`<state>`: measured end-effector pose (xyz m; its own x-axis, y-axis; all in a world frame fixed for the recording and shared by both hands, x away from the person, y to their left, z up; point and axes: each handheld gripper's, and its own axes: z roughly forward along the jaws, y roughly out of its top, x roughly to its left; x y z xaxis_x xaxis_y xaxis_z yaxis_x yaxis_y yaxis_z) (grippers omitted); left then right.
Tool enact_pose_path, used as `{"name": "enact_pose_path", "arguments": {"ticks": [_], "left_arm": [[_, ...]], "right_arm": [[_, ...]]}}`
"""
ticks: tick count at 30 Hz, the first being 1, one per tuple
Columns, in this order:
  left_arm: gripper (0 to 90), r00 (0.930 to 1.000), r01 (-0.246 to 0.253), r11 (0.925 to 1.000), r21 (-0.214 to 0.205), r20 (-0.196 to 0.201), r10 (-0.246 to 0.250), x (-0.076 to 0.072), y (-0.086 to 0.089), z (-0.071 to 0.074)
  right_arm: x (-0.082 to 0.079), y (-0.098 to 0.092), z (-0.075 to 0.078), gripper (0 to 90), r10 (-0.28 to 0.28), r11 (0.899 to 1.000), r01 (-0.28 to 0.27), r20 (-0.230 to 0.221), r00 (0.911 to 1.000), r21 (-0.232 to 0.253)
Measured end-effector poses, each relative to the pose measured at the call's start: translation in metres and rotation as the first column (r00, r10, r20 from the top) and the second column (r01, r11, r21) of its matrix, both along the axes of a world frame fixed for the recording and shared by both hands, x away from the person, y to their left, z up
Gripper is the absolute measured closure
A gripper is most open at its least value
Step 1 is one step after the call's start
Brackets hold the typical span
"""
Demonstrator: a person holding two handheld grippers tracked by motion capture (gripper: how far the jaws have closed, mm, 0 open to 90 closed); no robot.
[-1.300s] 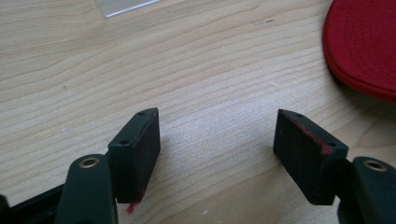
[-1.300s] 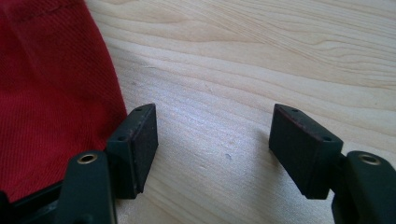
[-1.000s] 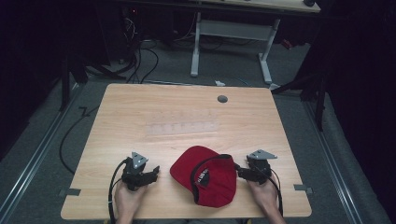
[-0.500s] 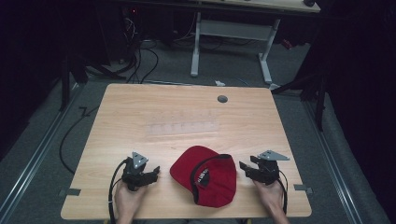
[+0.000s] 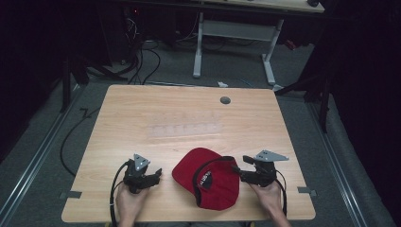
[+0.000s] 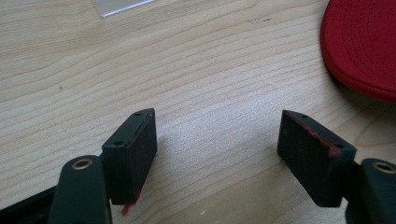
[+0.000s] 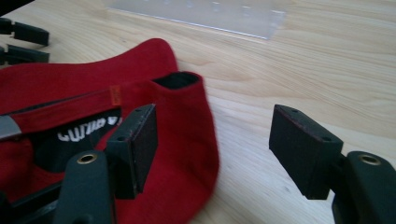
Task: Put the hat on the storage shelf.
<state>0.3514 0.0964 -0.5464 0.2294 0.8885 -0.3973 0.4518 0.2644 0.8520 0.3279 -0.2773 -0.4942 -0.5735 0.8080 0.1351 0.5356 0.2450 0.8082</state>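
The right claw (image 5: 240,172) sits at the near right of the wooden surface (image 5: 189,113), held by a person's hand, with its jaws spread wide and having just been opening. In the right gripper view the edge of a red cap (image 7: 177,135) lies between the jaws: the cap's side wall rests just beside the left pad while the right pad stands clear over bare wood, so nothing is pinched. The red cap (image 5: 208,177) lies upside down near the front edge of the surface, between the two claws, its dark inner lining and white lettering facing up. The left claw (image 5: 156,174) rests at the near left, apart from the cap, with its jaws also spread and only wood grain between them; in the left gripper view the cap's red brim (image 6: 362,46) shows at the upper right. A clear plastic tray (image 5: 184,128) lies flat near the middle of the surface, well beyond the cap.
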Motion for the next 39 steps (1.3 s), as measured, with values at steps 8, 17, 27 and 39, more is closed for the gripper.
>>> {"name": "enact_pose_path", "arguments": {"ticks": [8, 17, 27, 39], "left_arm": [[28.7, 1.0000, 0.000, 1.0000, 0.000, 0.000, 0.000, 0.000, 0.000, 0.000], [28.5, 1.0000, 0.000, 1.0000, -0.001, 0.000, 0.000, 0.000, 0.000, 0.000], [28.1, 1.0000, 0.001, 1.0000, 0.001, 0.001, -0.001, 0.000, 0.000, 0.000], [28.0, 1.0000, 0.000, 1.0000, 0.000, 0.002, 0.000, 0.000, 0.000, 0.000]], "right_arm": [[0.016, 0.020, -0.003, 32.7, 0.055, 0.999, -0.055, -0.024, 0.9982, -0.002], [0.034, 0.037, -0.017, 33.5, 0.112, 0.994, -0.112, -0.094, 0.9893, 0.007], [0.044, 0.047, -0.032, 50.9, 0.141, 0.990, -0.141, -0.133, 0.9811, 0.010], [0.040, 0.041, -0.031, 78.7, 0.200, 0.980, -0.200, -0.111, 0.9735, 0.012]]}}
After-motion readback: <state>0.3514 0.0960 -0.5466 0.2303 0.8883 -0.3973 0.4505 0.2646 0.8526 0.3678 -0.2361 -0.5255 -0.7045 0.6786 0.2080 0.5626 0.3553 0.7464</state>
